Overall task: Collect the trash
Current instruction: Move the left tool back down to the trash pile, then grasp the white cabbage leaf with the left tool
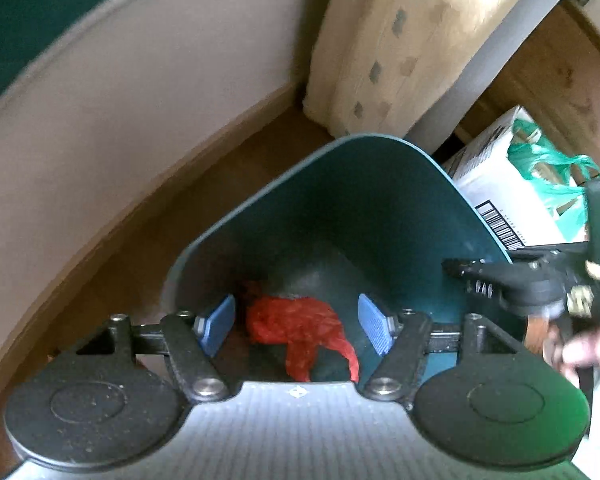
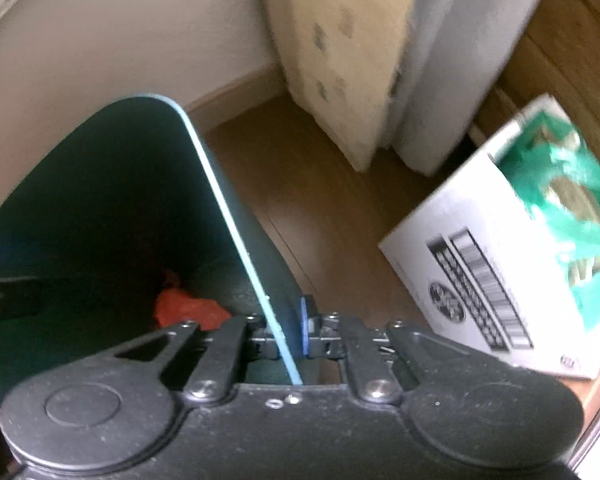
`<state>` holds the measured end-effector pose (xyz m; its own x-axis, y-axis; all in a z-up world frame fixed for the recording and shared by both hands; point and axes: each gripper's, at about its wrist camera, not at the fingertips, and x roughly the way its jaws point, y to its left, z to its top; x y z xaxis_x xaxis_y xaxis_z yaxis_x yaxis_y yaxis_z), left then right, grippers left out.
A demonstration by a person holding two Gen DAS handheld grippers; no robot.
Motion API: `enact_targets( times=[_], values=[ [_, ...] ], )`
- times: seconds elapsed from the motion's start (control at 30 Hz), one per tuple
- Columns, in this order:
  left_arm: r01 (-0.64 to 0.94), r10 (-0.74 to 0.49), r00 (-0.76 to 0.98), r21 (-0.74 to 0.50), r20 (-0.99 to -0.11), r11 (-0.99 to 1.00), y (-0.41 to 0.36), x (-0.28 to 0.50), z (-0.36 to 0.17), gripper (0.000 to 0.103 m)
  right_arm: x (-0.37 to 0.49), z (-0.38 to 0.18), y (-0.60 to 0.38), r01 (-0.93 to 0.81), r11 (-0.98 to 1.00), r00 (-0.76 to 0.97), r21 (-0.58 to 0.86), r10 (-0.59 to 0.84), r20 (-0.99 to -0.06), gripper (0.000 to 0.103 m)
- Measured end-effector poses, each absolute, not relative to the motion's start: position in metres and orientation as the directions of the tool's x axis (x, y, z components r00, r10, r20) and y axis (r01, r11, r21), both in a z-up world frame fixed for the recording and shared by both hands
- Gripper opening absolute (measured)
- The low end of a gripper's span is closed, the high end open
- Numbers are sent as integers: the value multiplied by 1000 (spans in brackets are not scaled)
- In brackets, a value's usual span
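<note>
red bag [image 1: 300, 328] in bin [image 1: 360, 184]: light, limp, slippery; pinch a bunched fold. left gripper [image 1: 296, 328] open, empty; right gripper [image 2: 290, 334] clamps bin rim

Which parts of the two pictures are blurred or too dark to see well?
Left wrist view: the hand at the right edge is smeared by motion; the red bag stays readable. Right wrist view: the white box is blurred, and the bin interior is deeply shadowed.

A crumpled red bag [image 1: 300, 328] is glowing inside the dark teal bin [image 1: 380, 200], beside which a white box [image 2: 480, 248] is showing black barcode stripes and holding green plastic [image 2: 572, 200], behind it a cream curtain [image 1: 388, 40] is showing grey-green flecks.
</note>
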<state>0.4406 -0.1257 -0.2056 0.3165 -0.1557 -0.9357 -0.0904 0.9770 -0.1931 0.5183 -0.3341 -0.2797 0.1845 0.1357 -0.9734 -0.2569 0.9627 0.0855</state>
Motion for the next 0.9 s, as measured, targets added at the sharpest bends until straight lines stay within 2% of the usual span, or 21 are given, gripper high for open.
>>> enact_targets(
  times=[0.17,0.33,0.43,0.63,0.9],
  values=[
    [-199,-60,311,-127,-949,972,-65,408,-208,67,524,-287,-347,-186,975,170,122,155,-973,8],
    [-424,5,184,-75,-983,903,16,382,-256,67,523,-285,-348,-202,971,186,127,165,-969,9],
    [-542,-44,92,-87,-995,836,52,372,-304,67,522,-285,-347,-198,971,189,131,169,-967,9],
    [-664,-122,-32,-70,-992,745,80,360,-379,67,523,-291,-347,-200,971,180,134,171,-969,9],
    [-639,-100,-198,51,-975,768,74,336,-460,67,523,-295,-348,-200,970,175,142,177,-968,10]
  ],
)
